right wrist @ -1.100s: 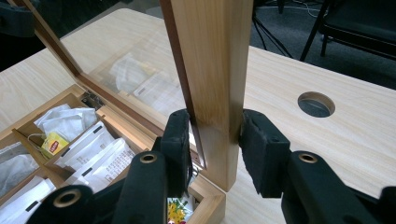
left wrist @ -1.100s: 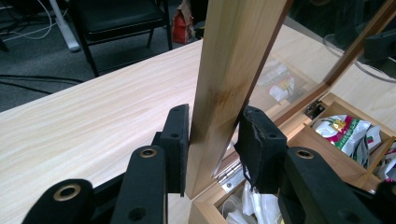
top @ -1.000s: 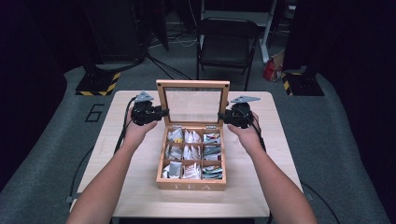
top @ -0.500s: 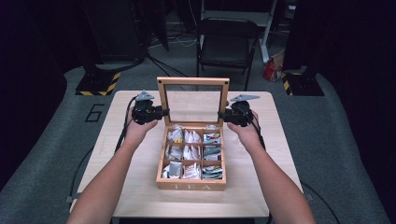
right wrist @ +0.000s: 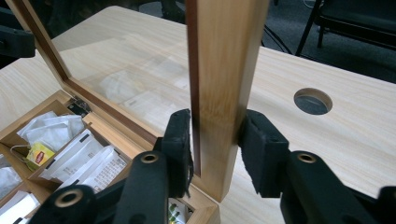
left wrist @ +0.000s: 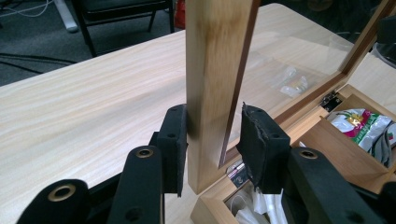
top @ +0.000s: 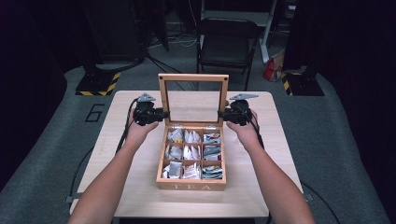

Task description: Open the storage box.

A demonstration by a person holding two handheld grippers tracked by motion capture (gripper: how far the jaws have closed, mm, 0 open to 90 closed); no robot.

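- The tea box (top: pixel 191 179) sits in the middle of the table (top: pixel 140 186), its front wall toward the person. Its glass-paned lid (top: pixel 193 78) is swung up on the back hinges (left wrist: pixel 330 99) and stands about upright.
- With the lid up, all 9 compartments are exposed, and each holds tea bags (top: pixel 191 151) lying loose and untouched.
- The left gripper (top: pixel 164 114) pinches the lid's left side rail low down, just above the box's back corner. In the left gripper view the outer pad lies flat on the wood, while the pad on the glass side meets the rail only at its edge — a light hold, as far as I can judge.
- The right gripper (top: pixel 222 114) clamps the opposite rail at the same height, with both pads squarely on the wood.
- Judged from this, the opening is as good as done — the lid has nowhere further to go without tipping back.
- What seems left is to let go of both rails and see that the lid stays up by itself. Nothing has been taken from the compartments or laid on the table beside the box.
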